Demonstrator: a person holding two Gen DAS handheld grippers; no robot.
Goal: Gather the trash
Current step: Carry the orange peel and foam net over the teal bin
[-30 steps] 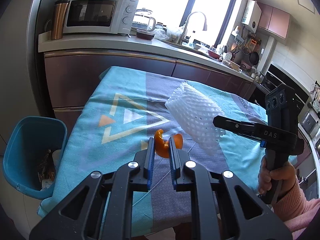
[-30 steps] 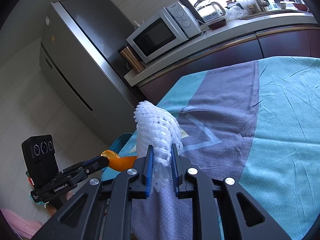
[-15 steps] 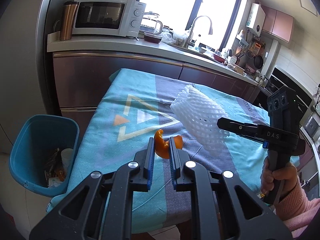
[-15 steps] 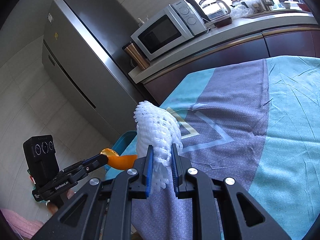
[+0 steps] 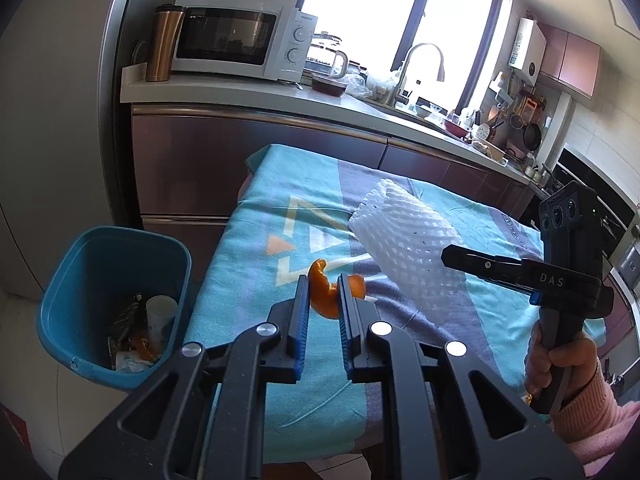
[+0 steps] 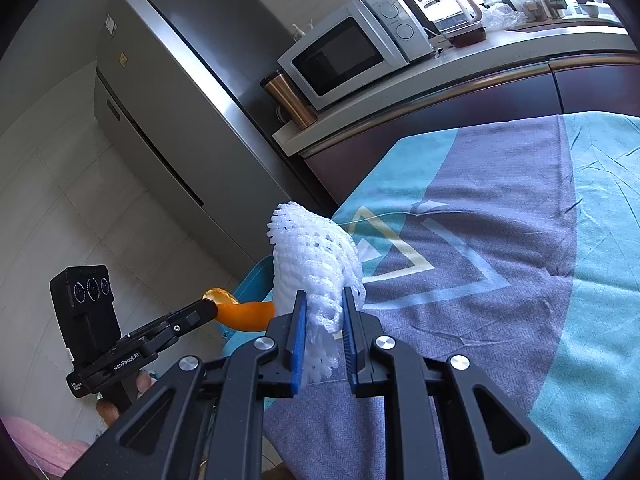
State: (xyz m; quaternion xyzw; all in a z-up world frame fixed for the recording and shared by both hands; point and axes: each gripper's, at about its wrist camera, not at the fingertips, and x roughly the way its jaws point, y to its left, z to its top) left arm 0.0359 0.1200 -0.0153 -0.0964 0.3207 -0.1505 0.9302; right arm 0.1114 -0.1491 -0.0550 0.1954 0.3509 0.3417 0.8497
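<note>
Here, in a sunlit kitchen, the left gripper (image 5: 323, 294) is clamped on a curled orange peel (image 5: 326, 295), held up off the table (image 5: 256, 216), which is draped in a teal-and-grey cloth printed with triangles. Just to its right, the right gripper (image 6: 324, 322) pinches a white foam fruit net (image 6: 314, 264) between its blue-padded fingers (image 6: 299, 340), the net standing above the cloth rather than lying on it. In the left wrist view the net (image 5: 404, 252) juts out over the table beside the peel, the two pieces of trash close but apart. From the right wrist view, the left gripper (image 6: 208, 308) shows from the side, with the peel (image 6: 244, 312) sticking out past its tip toward the net. A blue trash bin (image 5: 108, 304) stands on the floor at the table's left corner, holding a white cup (image 5: 160, 314) and crumpled wrappers. Behind, a white microwave (image 5: 236, 42) and a copper-coloured tumbler (image 5: 162, 44) sit on the kitchen worktop, next to a steel refrigerator (image 6: 188, 120).
</note>
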